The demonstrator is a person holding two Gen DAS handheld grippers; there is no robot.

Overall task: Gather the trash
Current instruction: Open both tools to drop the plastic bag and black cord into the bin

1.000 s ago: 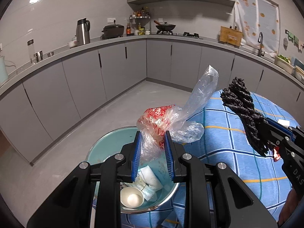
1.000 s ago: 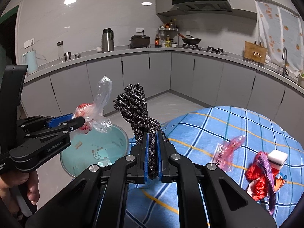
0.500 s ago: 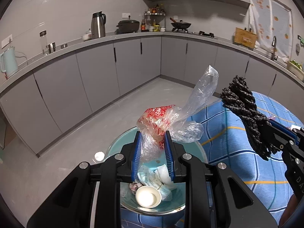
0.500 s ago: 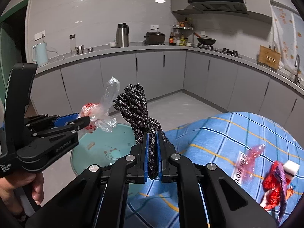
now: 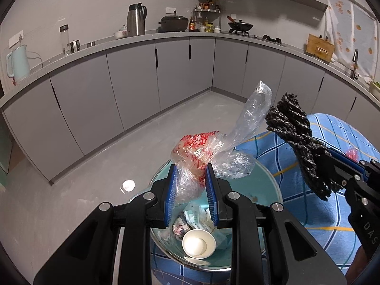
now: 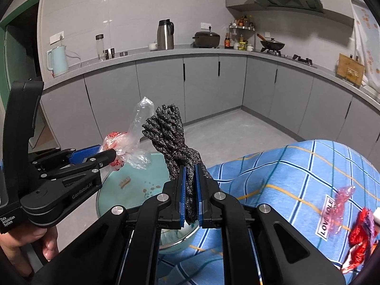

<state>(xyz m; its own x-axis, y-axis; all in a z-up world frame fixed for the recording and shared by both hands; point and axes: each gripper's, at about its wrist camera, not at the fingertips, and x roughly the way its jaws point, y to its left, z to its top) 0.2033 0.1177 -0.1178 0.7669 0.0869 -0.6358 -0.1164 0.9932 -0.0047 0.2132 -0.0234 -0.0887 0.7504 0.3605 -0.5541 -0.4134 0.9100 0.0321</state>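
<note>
My left gripper [image 5: 190,190] is shut on a crumpled clear plastic bag with red print [image 5: 201,149], held above a teal bowl [image 5: 266,180] that contains a paper cup [image 5: 199,243] and crumpled wrappers. In the right wrist view the same bag [image 6: 128,142] hangs from the left gripper [image 6: 111,156] over the bowl [image 6: 133,180]. My right gripper [image 6: 190,194] is shut on a bundle of dark speckled rope [image 6: 173,140], which rises upright beside the bowl's right rim. That rope [image 5: 299,142] shows at the right of the left wrist view.
The bowl rests at the left edge of a table covered by a blue checked cloth [image 6: 296,173]. A pink wrapper [image 6: 337,204] and red foil trash [image 6: 361,239] lie on the cloth at the right. Grey kitchen cabinets [image 5: 133,78] and bare floor surround the table.
Both grippers have shifted left with their loads. The bowl now sits more directly under the plastic bag, and the rope has come closer to the bowl's rim.
</note>
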